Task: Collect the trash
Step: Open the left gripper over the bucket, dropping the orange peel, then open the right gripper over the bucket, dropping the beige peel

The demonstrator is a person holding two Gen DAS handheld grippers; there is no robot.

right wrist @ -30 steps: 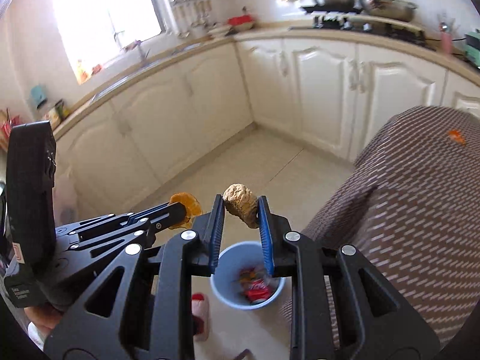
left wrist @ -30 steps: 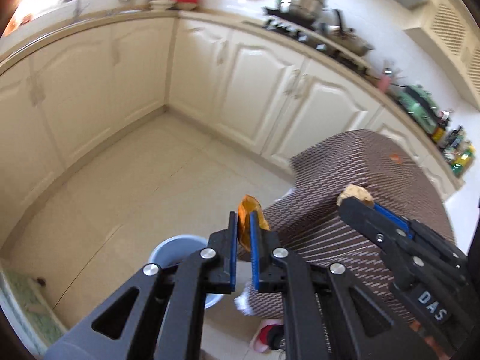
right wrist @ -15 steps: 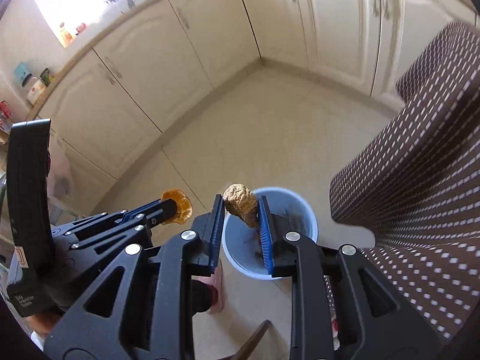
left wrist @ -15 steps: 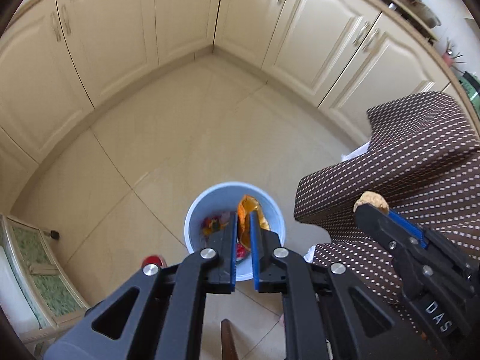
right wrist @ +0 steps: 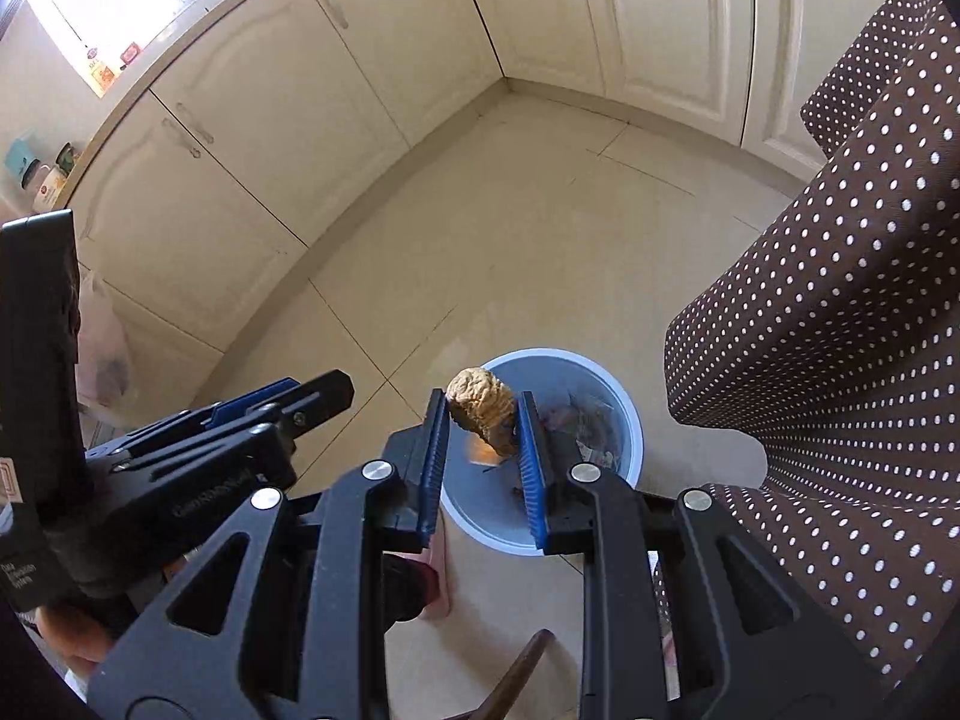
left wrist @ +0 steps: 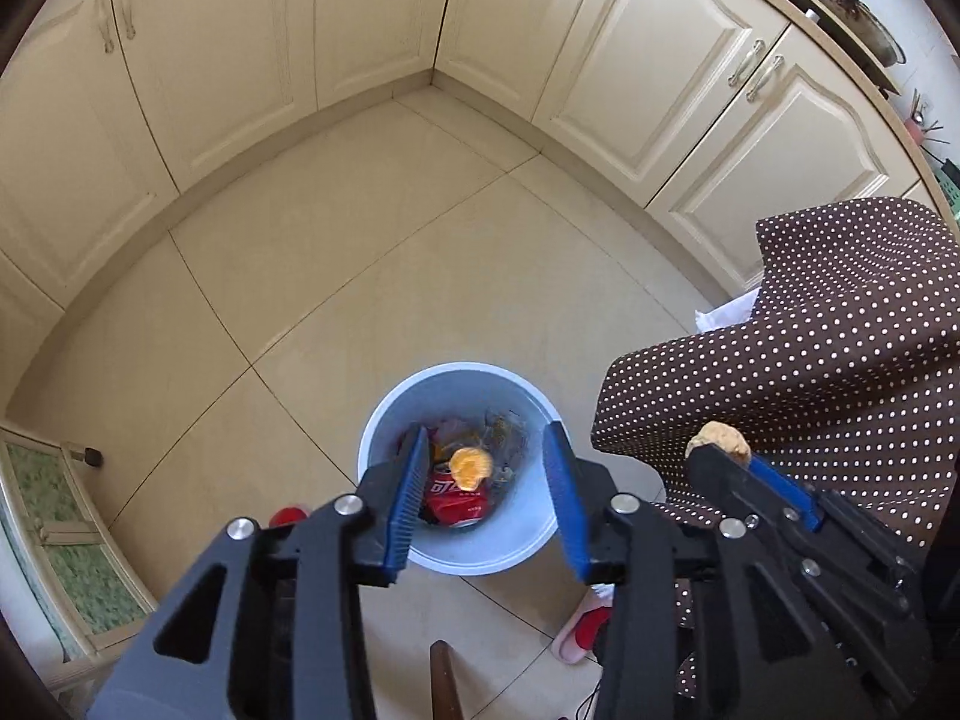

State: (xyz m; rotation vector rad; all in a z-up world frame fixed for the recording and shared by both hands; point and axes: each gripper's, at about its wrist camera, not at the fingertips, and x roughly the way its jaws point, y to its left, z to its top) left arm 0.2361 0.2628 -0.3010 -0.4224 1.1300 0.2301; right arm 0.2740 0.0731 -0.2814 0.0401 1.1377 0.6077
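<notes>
My left gripper (left wrist: 489, 480) is spread above the blue bin (left wrist: 384, 420), orange peel (left wrist: 471, 463) below. My right gripper (right wrist: 483, 438) pinches the brown crumpled lump (right wrist: 483, 411) across its middle; it looks light and soft, so a gentle squeeze should suffice.

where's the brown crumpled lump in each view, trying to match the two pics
Left wrist view: brown lump at right of centre, at the tip of the right gripper.
Right wrist view: brown lump at centre, clamped between the jaws.
Shared landmark: the blue bin on the floor.
</notes>
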